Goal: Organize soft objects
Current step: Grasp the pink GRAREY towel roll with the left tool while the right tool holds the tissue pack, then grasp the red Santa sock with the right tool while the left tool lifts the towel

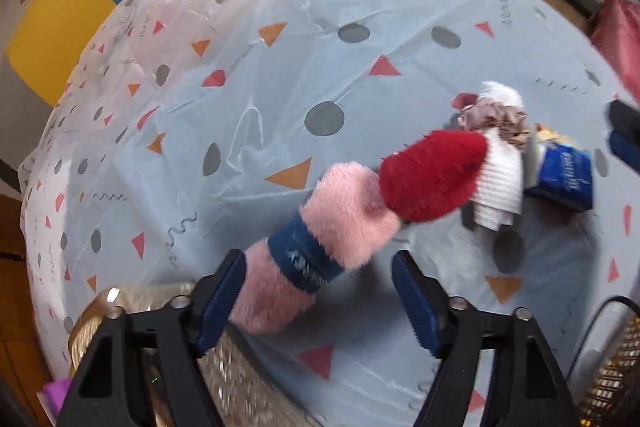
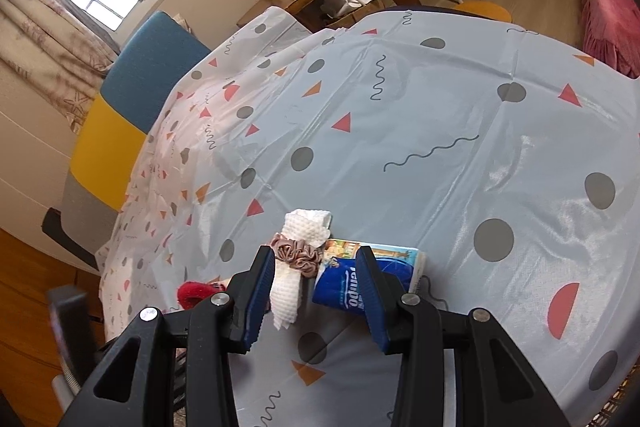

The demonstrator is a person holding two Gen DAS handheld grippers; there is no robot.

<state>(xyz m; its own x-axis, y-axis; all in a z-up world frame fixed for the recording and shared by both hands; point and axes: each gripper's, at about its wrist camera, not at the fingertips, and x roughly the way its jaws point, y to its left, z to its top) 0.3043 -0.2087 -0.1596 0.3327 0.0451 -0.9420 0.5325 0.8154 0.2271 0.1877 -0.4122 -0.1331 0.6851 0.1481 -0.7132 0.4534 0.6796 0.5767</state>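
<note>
We can read one brand for certain: the blue tissue packet [image 2: 352,291] lying on the counter carries the word "Tempo" in white slanted letters, seen tilted and partly cut off by the right tool's finger in the right wrist view. In the left wrist view the same packet [image 1: 568,179] shows white lettering too, but it is blurred and we cannot make it out. The dark blue band [image 1: 306,259] on the pink fuzzy sock has pale woven lettering that we cannot read either. Small printing above the brand on the packet is too fine to tell.
</note>
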